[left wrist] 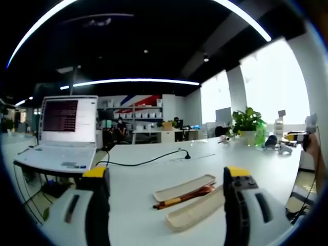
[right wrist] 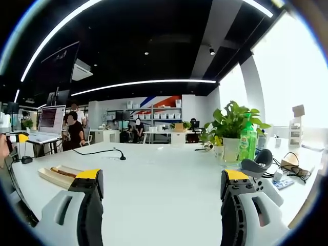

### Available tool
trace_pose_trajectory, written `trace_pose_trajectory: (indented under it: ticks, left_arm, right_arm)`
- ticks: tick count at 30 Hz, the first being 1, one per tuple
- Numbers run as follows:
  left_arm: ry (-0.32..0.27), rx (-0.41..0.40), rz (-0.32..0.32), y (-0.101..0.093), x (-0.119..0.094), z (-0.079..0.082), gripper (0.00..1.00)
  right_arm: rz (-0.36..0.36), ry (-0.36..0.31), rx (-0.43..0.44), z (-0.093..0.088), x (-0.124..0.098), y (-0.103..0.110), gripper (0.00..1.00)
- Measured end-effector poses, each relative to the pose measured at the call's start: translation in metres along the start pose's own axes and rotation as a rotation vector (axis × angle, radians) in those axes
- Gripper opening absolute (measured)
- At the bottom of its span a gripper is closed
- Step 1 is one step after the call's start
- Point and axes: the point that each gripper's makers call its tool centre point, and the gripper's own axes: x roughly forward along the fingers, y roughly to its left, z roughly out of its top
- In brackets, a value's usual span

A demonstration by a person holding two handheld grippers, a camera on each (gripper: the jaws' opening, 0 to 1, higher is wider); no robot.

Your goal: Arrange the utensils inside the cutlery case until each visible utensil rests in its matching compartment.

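Note:
In the left gripper view two long beige halves of a cutlery case lie on the white table (left wrist: pixel 138 174): one tray (left wrist: pixel 184 187) farther off and another (left wrist: pixel 196 210) nearer. Between them rest brown wooden utensils (left wrist: pixel 183 197) with reddish ends. My left gripper (left wrist: pixel 166 177) stands open just before them, with nothing between its yellow-tipped jaws. The right gripper view shows the same case (right wrist: pixel 55 177) with a utensil (right wrist: pixel 62 171) on it at the far left. My right gripper (right wrist: pixel 161 179) is open over bare table, well to the right of the case.
An open laptop (left wrist: pixel 65 134) sits at the left, with a black cable (left wrist: pixel 148 161) running across the table behind the case. A potted plant (right wrist: pixel 231 129), a green bottle (right wrist: pixel 248 140) and a headset (right wrist: pixel 259 163) stand at the right. People sit in the background.

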Motion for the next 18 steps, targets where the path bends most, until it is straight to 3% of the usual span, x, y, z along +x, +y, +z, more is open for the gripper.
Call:
trace_pose_trajectory:
  ticks: [4,11,14,18]
  left_arm:
    - [0.005,0.005,-0.007,-0.002,0.001,-0.001,0.96]
    - [0.012,0.006,-0.005,-0.001,0.003,-0.004,0.96]
    - [0.021,0.007,-0.008,-0.004,0.006,-0.008,0.96]
    - [0.035,0.02,-0.018,-0.011,0.008,-0.011,0.96]
  right_arm:
    - [0.001,0.047,-0.021,-0.006,0.0,-0.001,0.99]
    - [-0.003,0.011,-0.014,0.003,-0.001,0.004,0.99]
    - [0.062,0.023,-0.03,0.0,0.005,0.022,0.99]
    - [0.082,0.021,-0.024,0.0,0.009,0.027,0.99]
